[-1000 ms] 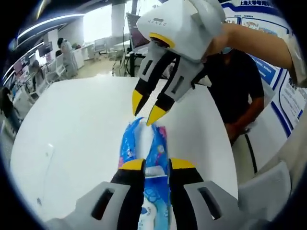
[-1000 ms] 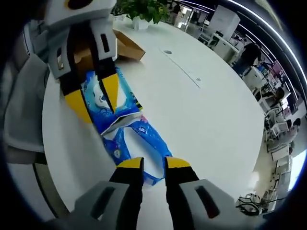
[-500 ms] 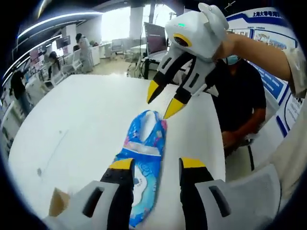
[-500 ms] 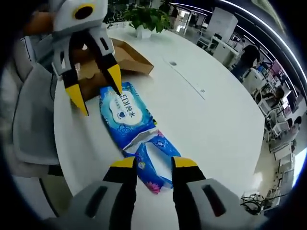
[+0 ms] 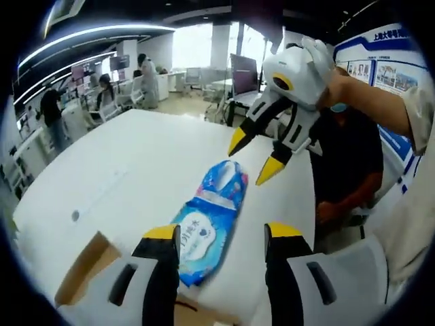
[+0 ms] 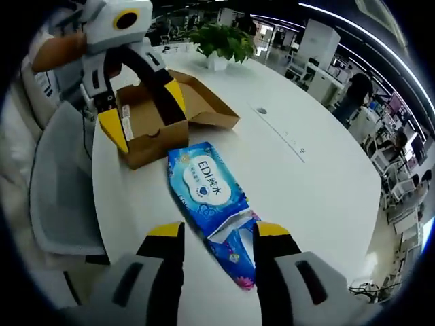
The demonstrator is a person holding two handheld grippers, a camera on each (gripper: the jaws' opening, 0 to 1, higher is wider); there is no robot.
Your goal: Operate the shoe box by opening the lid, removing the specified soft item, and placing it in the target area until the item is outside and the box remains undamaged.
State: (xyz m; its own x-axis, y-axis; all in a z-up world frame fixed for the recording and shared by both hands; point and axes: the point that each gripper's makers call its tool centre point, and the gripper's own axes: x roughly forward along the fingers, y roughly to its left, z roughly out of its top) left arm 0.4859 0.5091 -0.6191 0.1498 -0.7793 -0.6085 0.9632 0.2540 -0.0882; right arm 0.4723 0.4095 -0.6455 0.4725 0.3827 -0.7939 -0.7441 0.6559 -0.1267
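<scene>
The blue wet-wipes pack point(image 6: 207, 192) lies flat on the white worktop point(image 6: 312, 183) at the centre of the right gripper view, just beside the open cardboard shoe box point(image 6: 160, 122) at upper left, seemingly its target spot. The left gripper point(image 5: 221, 234) and right gripper point(image 6: 216, 229) both hold their fingers wide and empty, apart from the pack, suggesting release.
</scene>
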